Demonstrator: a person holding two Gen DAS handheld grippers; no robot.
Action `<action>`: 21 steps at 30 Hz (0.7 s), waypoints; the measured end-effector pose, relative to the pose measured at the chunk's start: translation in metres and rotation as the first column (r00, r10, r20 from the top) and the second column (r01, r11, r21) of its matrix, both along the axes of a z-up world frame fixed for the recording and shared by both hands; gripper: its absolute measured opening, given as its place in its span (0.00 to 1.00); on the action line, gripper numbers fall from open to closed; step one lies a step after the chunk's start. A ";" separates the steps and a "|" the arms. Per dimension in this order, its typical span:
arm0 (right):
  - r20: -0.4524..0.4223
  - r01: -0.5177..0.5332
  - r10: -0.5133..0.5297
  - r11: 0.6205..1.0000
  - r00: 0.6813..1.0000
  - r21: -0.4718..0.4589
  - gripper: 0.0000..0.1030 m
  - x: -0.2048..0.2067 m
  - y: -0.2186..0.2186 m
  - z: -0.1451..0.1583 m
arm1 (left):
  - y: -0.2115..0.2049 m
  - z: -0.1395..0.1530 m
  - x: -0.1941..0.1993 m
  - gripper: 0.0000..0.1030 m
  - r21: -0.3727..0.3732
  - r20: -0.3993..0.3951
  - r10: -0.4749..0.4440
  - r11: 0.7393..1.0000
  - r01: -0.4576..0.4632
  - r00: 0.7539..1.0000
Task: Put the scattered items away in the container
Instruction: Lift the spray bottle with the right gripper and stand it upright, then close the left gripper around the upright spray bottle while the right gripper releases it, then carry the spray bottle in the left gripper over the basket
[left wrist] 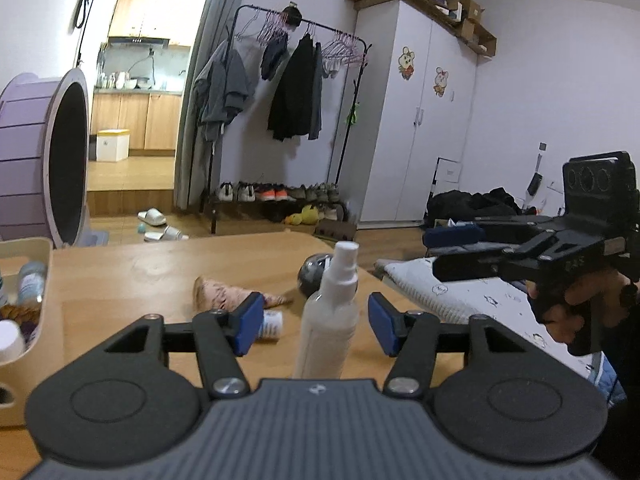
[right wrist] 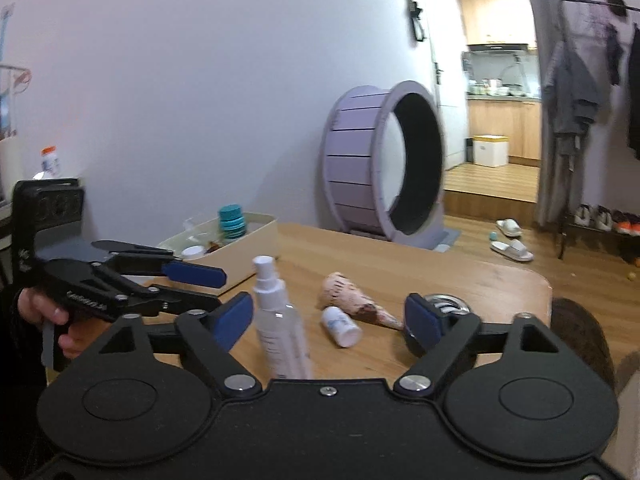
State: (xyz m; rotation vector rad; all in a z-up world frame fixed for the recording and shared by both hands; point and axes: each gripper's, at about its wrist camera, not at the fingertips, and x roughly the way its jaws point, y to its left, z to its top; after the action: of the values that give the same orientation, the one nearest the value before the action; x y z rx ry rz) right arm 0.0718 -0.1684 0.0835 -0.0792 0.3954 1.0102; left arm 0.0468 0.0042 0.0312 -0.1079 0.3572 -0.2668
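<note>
- On the wooden tabletop — spray bottle stands upright, between the left gripper fingers, which are spread wide, not touching it.
- Right gripper fingers also wide; same bottle near its left pad, contact unclear.
- Beyond the bottle: small white bottle on its side, just beside a pink cone-shaped item; dark round object further right.
- Beige container at the tabletop's left — already holds a teal stack and small bottles.
</note>
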 end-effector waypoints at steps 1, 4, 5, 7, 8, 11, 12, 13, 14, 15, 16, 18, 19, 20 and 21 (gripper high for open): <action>-0.006 0.003 -0.003 1.000 1.000 0.005 0.84 0.001 -0.003 -0.001 | -0.003 -0.001 0.003 0.54 -0.002 0.004 0.003 1.000 -0.003 1.000; -0.019 0.006 -0.006 1.000 1.000 0.019 0.88 0.005 -0.009 -0.003 | -0.007 -0.004 0.010 0.51 -0.006 0.017 0.006 1.000 -0.006 1.000; -0.023 0.006 -0.006 1.000 1.000 0.020 0.88 0.005 -0.010 -0.004 | -0.009 -0.004 0.011 0.47 -0.002 0.022 0.005 1.000 -0.005 1.000; -0.028 0.005 -0.004 1.000 1.000 0.022 0.90 0.006 -0.013 -0.005 | -0.012 -0.007 0.014 0.43 0.003 0.021 0.001 1.000 -0.001 1.000; -0.029 0.008 -0.007 1.000 1.000 0.022 0.93 0.007 -0.013 -0.005 | -0.013 -0.008 0.015 0.41 0.007 0.017 -0.001 1.000 0.001 1.000; -0.037 0.009 -0.008 1.000 0.999 0.025 0.94 0.008 -0.016 -0.005 | -0.016 -0.011 0.019 0.40 0.019 0.012 -0.004 1.000 0.004 1.000; -0.038 0.010 -0.009 1.000 0.999 0.026 0.95 0.008 -0.016 -0.005 | -0.017 -0.012 0.019 0.35 0.023 0.016 -0.003 1.000 0.003 1.000; -0.038 0.010 -0.009 1.000 0.999 0.027 0.95 0.007 -0.016 -0.005 | -0.019 -0.012 0.020 0.31 0.026 0.022 -0.003 1.000 0.003 1.000; -0.039 0.009 -0.007 1.000 0.999 0.028 0.95 0.007 -0.016 -0.005 | -0.020 -0.012 0.020 0.30 0.028 0.028 -0.003 1.000 0.002 1.000; -0.040 0.008 -0.006 1.000 0.999 0.030 0.95 0.007 -0.016 -0.004 | -0.020 -0.012 0.019 0.30 0.032 0.031 -0.006 0.999 0.005 1.000; -0.040 0.007 -0.006 1.000 0.999 0.030 0.95 0.007 -0.016 -0.004 | -0.020 -0.012 0.018 0.29 0.036 0.034 -0.008 0.999 0.007 0.999; -0.041 0.008 -0.007 1.000 0.999 0.029 0.95 0.006 -0.016 -0.004 | -0.018 -0.011 0.016 0.26 0.041 0.044 0.000 0.999 -0.001 0.999; -0.042 0.009 -0.007 1.000 0.999 0.030 0.95 0.006 -0.017 -0.004 | -0.017 -0.010 0.014 0.23 0.043 0.049 0.004 0.999 -0.006 0.999; -0.042 0.009 -0.008 0.999 0.999 0.031 0.95 0.006 -0.017 -0.003 | -0.014 -0.007 0.012 0.20 0.037 0.056 0.015 0.999 -0.017 0.998; -0.043 0.010 -0.008 0.999 0.999 0.033 0.95 0.006 -0.017 -0.003 | -0.010 -0.004 0.010 0.20 0.031 0.063 0.025 0.999 -0.027 0.998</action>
State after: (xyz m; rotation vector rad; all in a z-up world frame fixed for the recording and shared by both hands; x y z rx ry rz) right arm 0.0777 -0.1850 0.0803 -0.0259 0.4170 1.0108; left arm 0.0567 -0.0059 0.0268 -0.0724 0.2974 -0.2377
